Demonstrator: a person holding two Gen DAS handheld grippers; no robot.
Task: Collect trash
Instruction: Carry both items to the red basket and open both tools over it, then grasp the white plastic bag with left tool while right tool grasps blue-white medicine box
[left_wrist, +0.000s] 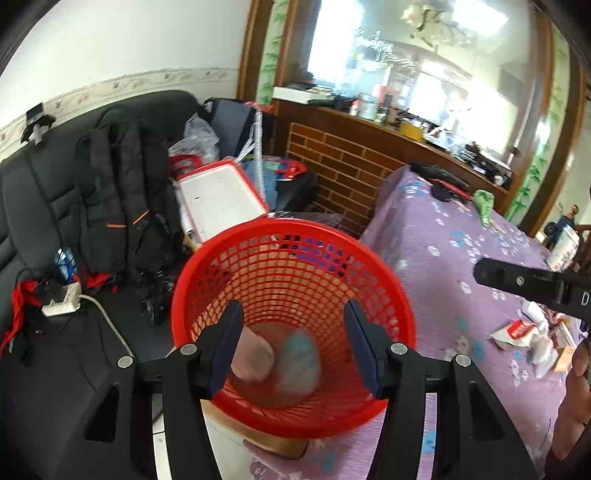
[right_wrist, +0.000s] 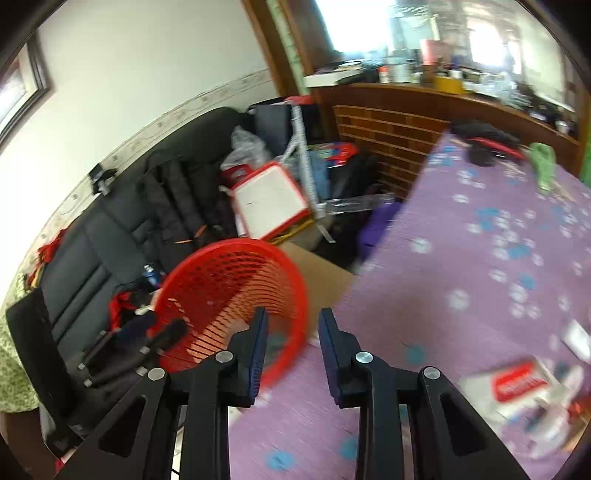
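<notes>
A red mesh basket (left_wrist: 291, 236) stands beside the purple-clothed table (left_wrist: 443, 240). My left gripper (left_wrist: 293, 314) is open and empty right above its mouth. Inside lie a pink crumpled wad (left_wrist: 255, 354) and a blurred blue-white wad (left_wrist: 299, 360). In the right wrist view the basket (right_wrist: 236, 254) is at left, and my right gripper (right_wrist: 291, 321) is open and empty over the table edge beside it. The left gripper also shows there, at the basket's near rim (right_wrist: 155, 332). Loose wrappers lie on the table at right (left_wrist: 517, 332), (right_wrist: 517, 380).
A black sofa (left_wrist: 55, 184) holds a backpack (left_wrist: 110, 192), a power strip (left_wrist: 62, 299) and a red-rimmed white tray (left_wrist: 221, 195). A brick-patterned counter (left_wrist: 343, 162) stands behind. A green cloth (left_wrist: 484, 203) and black items lie at the table's far end. A cardboard box (right_wrist: 317, 273) sits under the basket.
</notes>
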